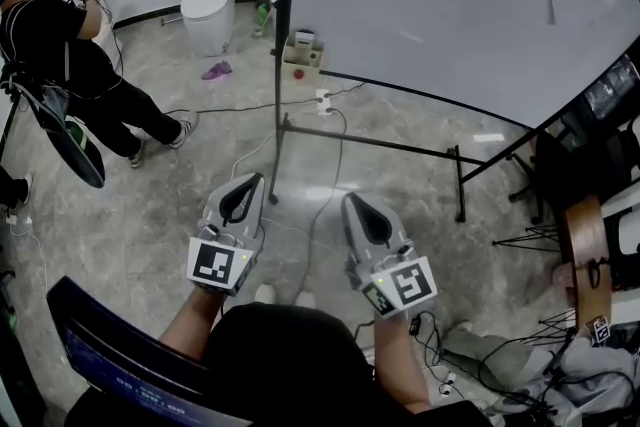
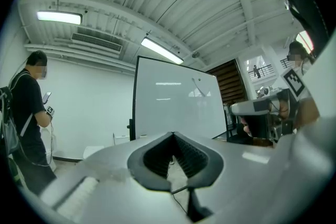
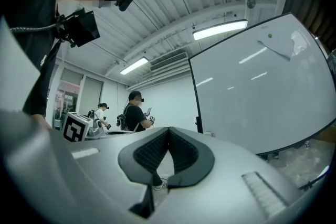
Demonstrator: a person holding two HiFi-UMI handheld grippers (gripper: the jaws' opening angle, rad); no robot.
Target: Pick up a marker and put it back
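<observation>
I can make out no marker in any view. My left gripper (image 1: 247, 181) and right gripper (image 1: 353, 199) are held side by side at waist height above the floor, both pointing toward the whiteboard (image 1: 450, 5). Each is shut, its dark pads meeting at the tip, with nothing between them. The left gripper (image 2: 172, 134) faces the whiteboard (image 2: 173, 102) from a distance. In the right gripper view, the right gripper (image 3: 168, 129) has the whiteboard (image 3: 262, 86) off to its right. A small box (image 1: 302, 51) of odds and ends sits by the board's stand.
The whiteboard's black stand legs (image 1: 370, 143) cross the floor ahead, with a power strip (image 1: 323, 100) and cables. A person (image 1: 60, 55) holding a phone stands at the left. A white bin (image 1: 207, 7) stands at the back. Chairs and cable clutter (image 1: 590, 245) fill the right side.
</observation>
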